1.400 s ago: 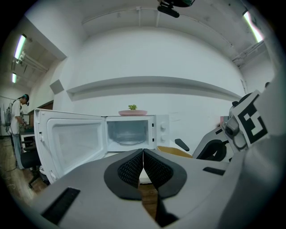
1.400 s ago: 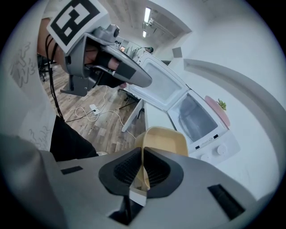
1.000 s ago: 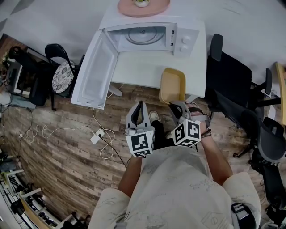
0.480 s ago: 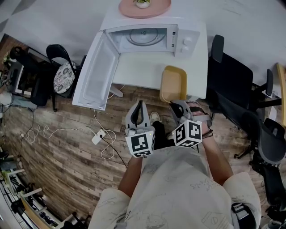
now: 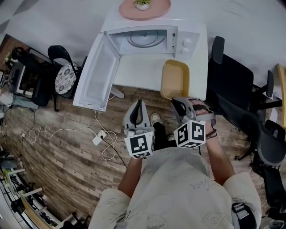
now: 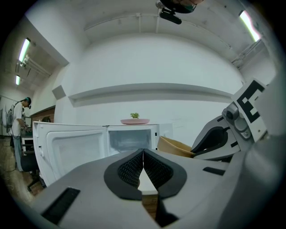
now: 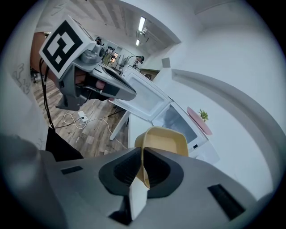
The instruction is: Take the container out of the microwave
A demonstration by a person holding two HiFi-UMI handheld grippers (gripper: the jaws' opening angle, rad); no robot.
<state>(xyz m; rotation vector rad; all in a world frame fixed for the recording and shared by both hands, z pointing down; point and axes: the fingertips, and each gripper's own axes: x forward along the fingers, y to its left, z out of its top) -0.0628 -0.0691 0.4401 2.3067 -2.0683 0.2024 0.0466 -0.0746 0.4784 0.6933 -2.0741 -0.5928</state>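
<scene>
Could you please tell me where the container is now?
Head view, right of centre: the container is gripped by the right tongs at the front edge of the table, before the open microwave.

Whites, greys, one yellow.
Your left gripper [image 5: 140, 103] and right gripper [image 5: 178, 101]: grey, with black-and-white patterned marker cubes [image 5: 140, 145]; container [image 5: 175, 78] mustard-yellow; microwave [image 5: 187, 40] white; far dish [image 5: 154, 9] pink; floor [image 5: 62, 147] brown planks.

The right gripper [image 7: 142, 155] pinches the near rim of the yellow container [image 7: 166, 142]. Past it, on the white bench [image 7: 133, 129], stands the microwave [image 7: 181, 123], its door [image 7: 145, 96] swung open.
</scene>
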